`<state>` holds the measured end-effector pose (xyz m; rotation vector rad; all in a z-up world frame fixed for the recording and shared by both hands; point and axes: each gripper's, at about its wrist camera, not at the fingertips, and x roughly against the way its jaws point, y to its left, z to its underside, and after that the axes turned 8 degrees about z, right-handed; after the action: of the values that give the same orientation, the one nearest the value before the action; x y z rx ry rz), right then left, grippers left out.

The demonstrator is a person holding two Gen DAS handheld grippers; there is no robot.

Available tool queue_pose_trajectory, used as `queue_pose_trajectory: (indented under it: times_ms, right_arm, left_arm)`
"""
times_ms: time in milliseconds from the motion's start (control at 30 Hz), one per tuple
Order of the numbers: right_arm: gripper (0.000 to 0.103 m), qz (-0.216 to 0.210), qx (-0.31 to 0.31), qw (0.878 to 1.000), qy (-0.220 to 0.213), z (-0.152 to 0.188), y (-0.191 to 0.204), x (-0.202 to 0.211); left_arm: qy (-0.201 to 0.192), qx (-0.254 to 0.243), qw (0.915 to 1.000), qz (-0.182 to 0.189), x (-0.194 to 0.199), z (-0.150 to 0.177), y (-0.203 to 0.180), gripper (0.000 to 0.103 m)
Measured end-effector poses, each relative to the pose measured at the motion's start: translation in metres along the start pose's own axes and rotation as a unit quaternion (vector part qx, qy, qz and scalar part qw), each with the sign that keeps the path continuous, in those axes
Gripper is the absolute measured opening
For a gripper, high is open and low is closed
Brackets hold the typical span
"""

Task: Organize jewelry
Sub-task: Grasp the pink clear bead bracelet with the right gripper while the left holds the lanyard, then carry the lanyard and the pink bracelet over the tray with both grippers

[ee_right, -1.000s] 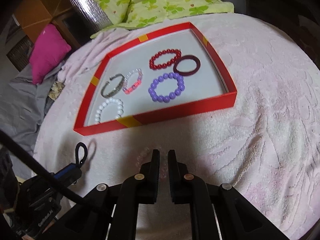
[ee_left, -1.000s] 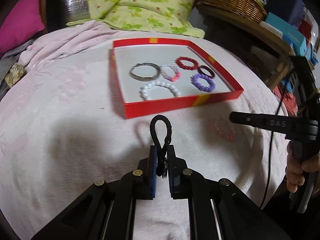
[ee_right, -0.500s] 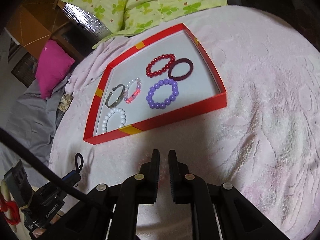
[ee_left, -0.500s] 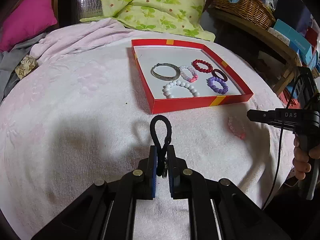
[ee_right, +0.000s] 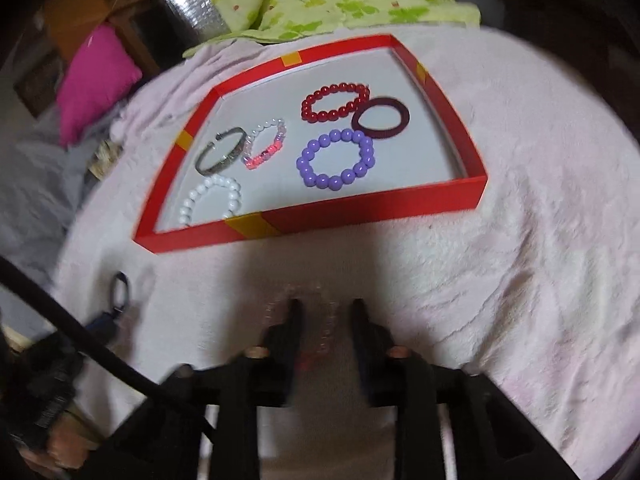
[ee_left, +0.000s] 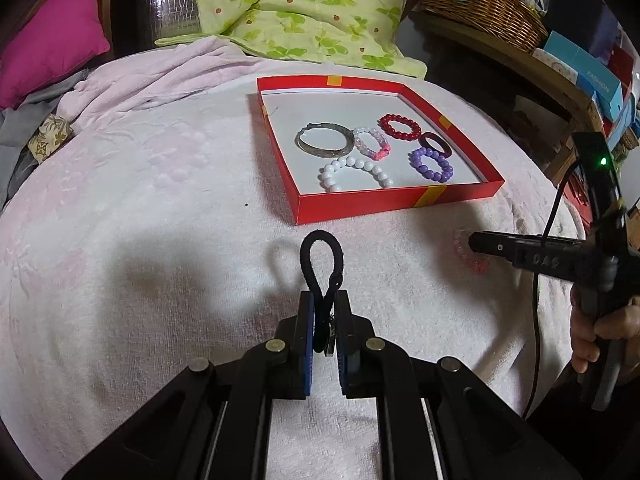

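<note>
My left gripper is shut on a black cord loop bracelet, held just above the pink towel in front of the red tray. The tray holds several bracelets: a silver bangle, white beads, purple beads, red beads and others. A pale pink bead bracelet lies on the towel near the tray's front wall. My right gripper is low over it. Its jaws are opening, one side of the bracelet lies between them, and the pads do not press on it.
A green flowered quilt and a magenta pillow lie behind the tray. A wicker basket and boxes stand on a shelf at the right. A black cable crosses the right wrist view. A person's hand holds the right gripper.
My right gripper's jaws have spread apart, and it has come down over the pale pink bracelet. My left gripper still holds the black loop.
</note>
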<state>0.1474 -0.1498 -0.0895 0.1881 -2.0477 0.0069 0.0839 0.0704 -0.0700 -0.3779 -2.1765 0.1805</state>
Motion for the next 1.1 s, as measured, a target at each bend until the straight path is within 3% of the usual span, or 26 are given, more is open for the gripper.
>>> queue_pose_trajectory:
  times_ms: [67,267,700,1100]
  right_arm:
    - [0.011,0.017,0.014,1.000,-0.010,0.001,0.002,0.001]
    - [0.009,-0.005,-0.004,1.000,-0.026,-0.003,-0.007,0.010]
    - [0.009,-0.094,-0.041,0.991,-0.090,-0.009,-0.022,0.053]
    - [0.009,-0.111,-0.090,0.982,-0.126,-0.049,-0.037,0.058]
  left_arm:
    - [0.000,-0.002,1.0000,0.000,0.000,0.000,-0.001,0.010]
    - [0.000,-0.005,1.0000,-0.002,-0.001,0.000,-0.003,0.010]
    - [-0.029,-0.009,0.9995,0.008,0.003,-0.015,-0.013,0.010]
    - [-0.067,-0.026,0.9973,0.015,-0.005,-0.047,-0.024,0.010]
